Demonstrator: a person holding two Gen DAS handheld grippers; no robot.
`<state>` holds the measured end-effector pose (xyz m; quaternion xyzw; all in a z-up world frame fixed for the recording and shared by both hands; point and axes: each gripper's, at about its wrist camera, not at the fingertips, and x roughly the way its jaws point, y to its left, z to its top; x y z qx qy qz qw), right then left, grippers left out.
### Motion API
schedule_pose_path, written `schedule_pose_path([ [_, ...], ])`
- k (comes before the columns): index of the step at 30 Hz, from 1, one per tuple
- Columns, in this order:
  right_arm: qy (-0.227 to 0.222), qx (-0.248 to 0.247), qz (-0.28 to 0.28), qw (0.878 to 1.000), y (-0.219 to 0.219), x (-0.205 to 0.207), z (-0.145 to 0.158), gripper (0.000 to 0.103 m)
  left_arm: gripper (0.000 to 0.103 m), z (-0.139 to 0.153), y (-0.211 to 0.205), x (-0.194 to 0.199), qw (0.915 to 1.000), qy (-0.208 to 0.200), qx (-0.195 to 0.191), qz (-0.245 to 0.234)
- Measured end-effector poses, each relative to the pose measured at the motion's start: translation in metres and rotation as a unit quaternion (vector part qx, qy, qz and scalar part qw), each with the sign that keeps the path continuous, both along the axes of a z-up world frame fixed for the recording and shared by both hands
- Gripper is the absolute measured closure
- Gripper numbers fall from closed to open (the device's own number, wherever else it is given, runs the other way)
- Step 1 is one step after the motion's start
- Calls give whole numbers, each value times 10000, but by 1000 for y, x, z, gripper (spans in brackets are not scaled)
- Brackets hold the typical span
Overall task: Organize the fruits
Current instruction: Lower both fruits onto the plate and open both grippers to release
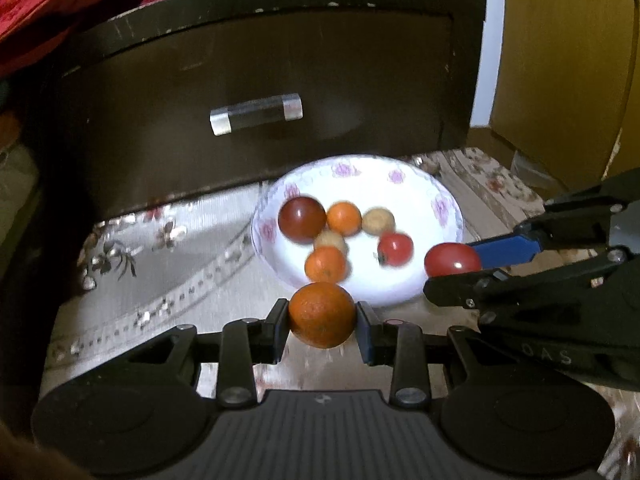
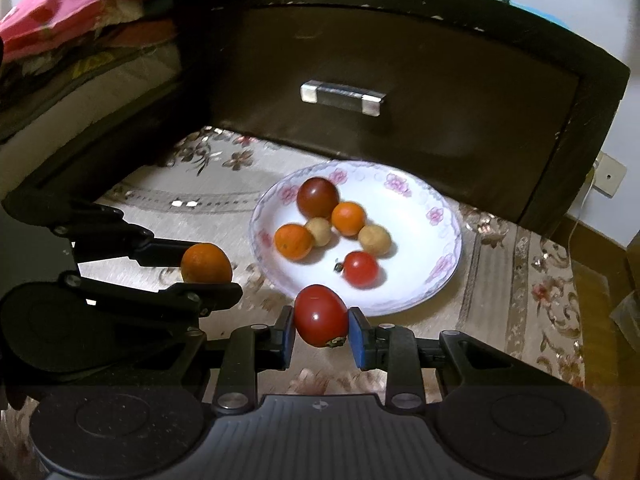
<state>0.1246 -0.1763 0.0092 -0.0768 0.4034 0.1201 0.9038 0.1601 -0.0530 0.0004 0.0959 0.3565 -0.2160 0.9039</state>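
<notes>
On the left, the left gripper (image 1: 322, 316) pinches an orange (image 1: 322, 314), held clear of the cloth just short of the plate (image 2: 420, 216). In the middle, six fruits already sit on that plate. On the right, the right gripper (image 2: 321, 317) clamps a red tomato (image 2: 321, 315) at the near rim. I'd say it's nearly finished: two pieces left to set down.

1. An orange (image 1: 322, 314) hangs off the surface, pinched between two pads, near the plate's (image 2: 416, 216) front rim.
2. A red tomato (image 2: 321, 315), glossy and oval, is pinched likewise.
3. The white floral plate holds a dark tomato (image 2: 318, 197), a small red tomato (image 2: 361, 268), two oranges and two pale round fruits.
</notes>
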Motion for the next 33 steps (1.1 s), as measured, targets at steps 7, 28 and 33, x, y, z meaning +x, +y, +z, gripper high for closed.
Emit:
schedule_pose_path([
  [7, -142, 135, -247, 9995, -17, 23, 3, 77, 64, 1, -17, 28, 9999, -115, 16, 3],
  [28, -221, 81, -272, 9994, -37, 75, -17, 75, 64, -13, -34, 67, 9999, -79, 56, 71],
  [33, -209, 120, -265, 9994, -40, 79, -19, 74, 63, -15, -34, 68, 9999, -100, 31, 88],
])
